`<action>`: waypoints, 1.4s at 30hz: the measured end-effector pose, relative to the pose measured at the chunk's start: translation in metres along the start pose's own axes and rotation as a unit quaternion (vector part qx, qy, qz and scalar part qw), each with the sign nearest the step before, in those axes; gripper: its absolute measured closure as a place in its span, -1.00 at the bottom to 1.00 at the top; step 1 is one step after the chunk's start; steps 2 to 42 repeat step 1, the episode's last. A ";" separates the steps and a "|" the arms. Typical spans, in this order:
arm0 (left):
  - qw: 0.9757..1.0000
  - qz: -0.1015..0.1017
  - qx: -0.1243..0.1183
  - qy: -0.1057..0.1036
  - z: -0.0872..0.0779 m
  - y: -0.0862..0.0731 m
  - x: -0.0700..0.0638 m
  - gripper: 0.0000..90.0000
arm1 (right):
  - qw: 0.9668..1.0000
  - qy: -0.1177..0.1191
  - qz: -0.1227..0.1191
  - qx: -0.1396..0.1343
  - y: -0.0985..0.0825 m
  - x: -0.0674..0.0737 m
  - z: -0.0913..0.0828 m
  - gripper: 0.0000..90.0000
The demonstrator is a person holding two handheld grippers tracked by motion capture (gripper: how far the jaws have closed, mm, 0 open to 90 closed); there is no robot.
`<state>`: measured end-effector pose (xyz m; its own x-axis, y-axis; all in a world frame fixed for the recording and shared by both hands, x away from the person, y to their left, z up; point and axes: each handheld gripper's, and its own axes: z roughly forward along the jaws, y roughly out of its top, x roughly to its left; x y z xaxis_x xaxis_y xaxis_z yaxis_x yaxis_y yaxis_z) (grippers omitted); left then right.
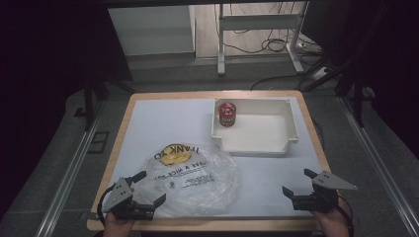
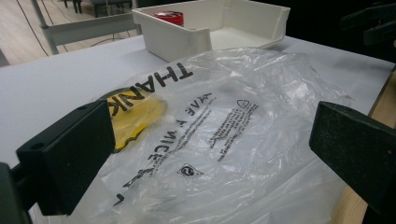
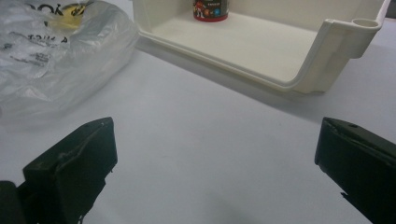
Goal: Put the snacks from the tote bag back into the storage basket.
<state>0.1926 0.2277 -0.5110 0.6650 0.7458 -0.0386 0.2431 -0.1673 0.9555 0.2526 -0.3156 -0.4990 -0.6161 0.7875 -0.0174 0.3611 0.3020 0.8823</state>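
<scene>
A crumpled clear plastic bag [image 1: 195, 180] with black print and a yellow patch lies on the white table front left; it also spreads across the left gripper view [image 2: 224, 126] and sits at the upper left of the right gripper view [image 3: 51, 51]. A small red can [image 1: 227, 114] stands upright in the back left corner of a white tray [image 1: 291, 129], seen too in the gripper views [image 2: 169, 17] [image 3: 211, 9]. My left gripper [image 1: 151, 188] is open, its jaws straddling the bag's near edge. My right gripper [image 1: 298, 182] is open over bare table, front right.
The tray [image 3: 327, 56] has its near side low and open toward me. The table's wooden rim [image 1: 207, 225] runs along the front edge. Beyond the table are a metal frame [image 1: 257, 22], cables on the floor and dark curtains at both sides.
</scene>
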 end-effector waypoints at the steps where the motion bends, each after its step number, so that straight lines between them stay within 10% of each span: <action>1: 1.000 0.000 0.000 0.000 0.000 0.000 0.000 -1.00 | 1.000 -0.002 -0.004 0.002 0.000 0.000 0.000 -1.00; 42: 1.000 0.000 0.000 0.000 0.000 0.000 0.000 -1.00 | 1.000 -0.002 -0.004 0.002 0.000 0.000 0.000 -1.00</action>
